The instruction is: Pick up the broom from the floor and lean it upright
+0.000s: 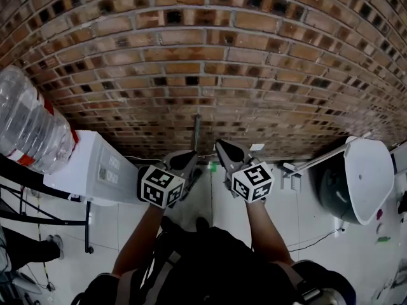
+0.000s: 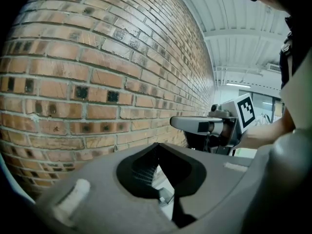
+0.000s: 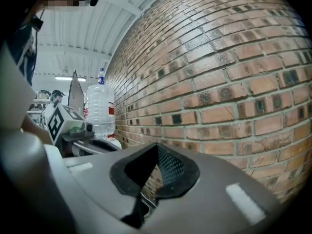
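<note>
1. The broom [image 1: 197, 132] stands up straight against the brick wall [image 1: 210, 62].
2. Only its thin stick shows. Its bottom end is hidden behind the tongs.
3. The left tongs [image 1: 189, 157] are closed. The two tips touch, and nothing is between them.
4. The right tongs [image 1: 224, 149] are closed too, and there is nothing in them.
5. Both tongs are held up side by side, near each other, and they point at the wall.
6. From the head view, the broom stick shows just above the gap between the two tongs. Neither one grips it.
7. A big clear water bottle [image 1: 28, 119] sits on a white water stand [image 1: 95, 167] at the left, next to the wall.
8. A bin with a white lid [image 1: 365, 176] stands at the right on the pale floor [image 1: 356, 259].
9. The person's two bare arms reach forward to the tongs.
</note>
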`<action>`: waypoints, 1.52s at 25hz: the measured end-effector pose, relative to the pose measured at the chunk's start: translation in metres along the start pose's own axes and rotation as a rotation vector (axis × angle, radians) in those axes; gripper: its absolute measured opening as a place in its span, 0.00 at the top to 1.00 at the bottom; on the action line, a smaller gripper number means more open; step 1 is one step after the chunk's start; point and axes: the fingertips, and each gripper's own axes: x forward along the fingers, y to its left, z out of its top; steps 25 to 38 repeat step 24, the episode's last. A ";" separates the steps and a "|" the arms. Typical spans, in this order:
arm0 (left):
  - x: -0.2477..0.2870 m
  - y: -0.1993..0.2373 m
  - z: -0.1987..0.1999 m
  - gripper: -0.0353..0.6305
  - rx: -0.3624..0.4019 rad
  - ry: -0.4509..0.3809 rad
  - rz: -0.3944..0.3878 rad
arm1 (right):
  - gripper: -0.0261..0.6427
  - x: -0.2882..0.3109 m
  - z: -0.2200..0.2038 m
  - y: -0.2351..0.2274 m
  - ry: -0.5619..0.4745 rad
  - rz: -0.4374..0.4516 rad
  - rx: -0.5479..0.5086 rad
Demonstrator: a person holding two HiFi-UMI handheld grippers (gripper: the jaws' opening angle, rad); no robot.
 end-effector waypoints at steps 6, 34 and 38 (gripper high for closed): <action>-0.003 -0.001 0.002 0.94 0.003 -0.004 0.018 | 0.95 0.001 0.000 0.004 0.003 0.016 -0.002; -0.006 -0.002 0.012 0.94 0.009 -0.027 0.033 | 0.95 -0.003 0.007 0.007 -0.011 0.013 -0.005; -0.006 -0.002 0.012 0.94 0.009 -0.027 0.033 | 0.95 -0.003 0.007 0.007 -0.011 0.013 -0.005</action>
